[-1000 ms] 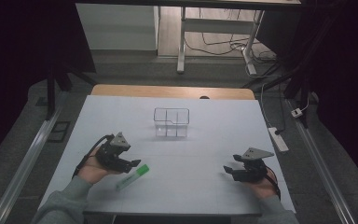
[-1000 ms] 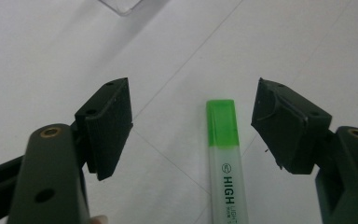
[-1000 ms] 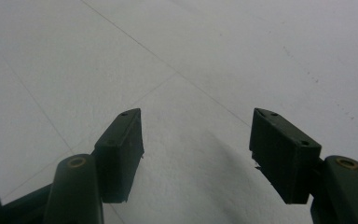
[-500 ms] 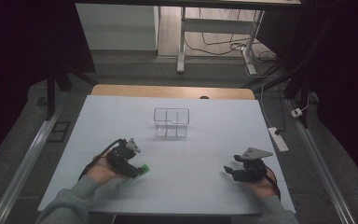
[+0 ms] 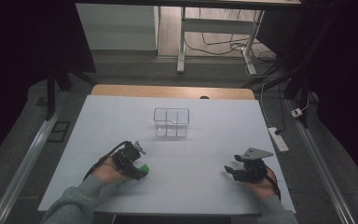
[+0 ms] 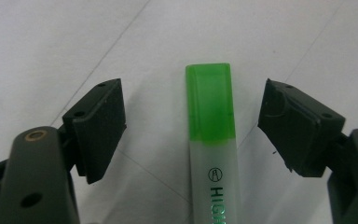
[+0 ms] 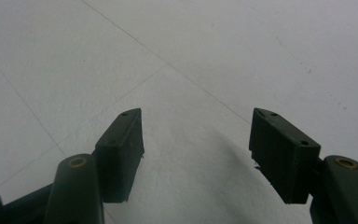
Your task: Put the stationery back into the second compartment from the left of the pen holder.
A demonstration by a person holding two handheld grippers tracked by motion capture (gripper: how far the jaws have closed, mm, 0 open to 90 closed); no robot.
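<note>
Evidently the left gripper is sitting low over the flat, white-bodied highlighter pen with a translucent green cap, its two black jaws standing wide apart with one pad on each side of the pen and clear table showing between each pad and the barrel. Neither pad is touching the pen, so the step in hand looks to be the closing of a grasp. To do it well, the jaws should be closing evenly across the pen's narrow width, with the pads meeting the flat sides squarely near where the green cap joins the white body, low enough that the pen is not squirting out upward.

In the high view the pen is lying on the white table cover, at the person's near left, with its green end poking out beside the left gripper. Its long axis is running along the gripper's own line of sight, the capped end pointing away from the hand and the lettered barrel running back under it; across the table it is lying at a slant.

The right gripper is resting at the near right, well apart from the pen, with its jaws also apart and holding nothing. A clear plastic divided box is standing farther back, near the table's middle.
</note>
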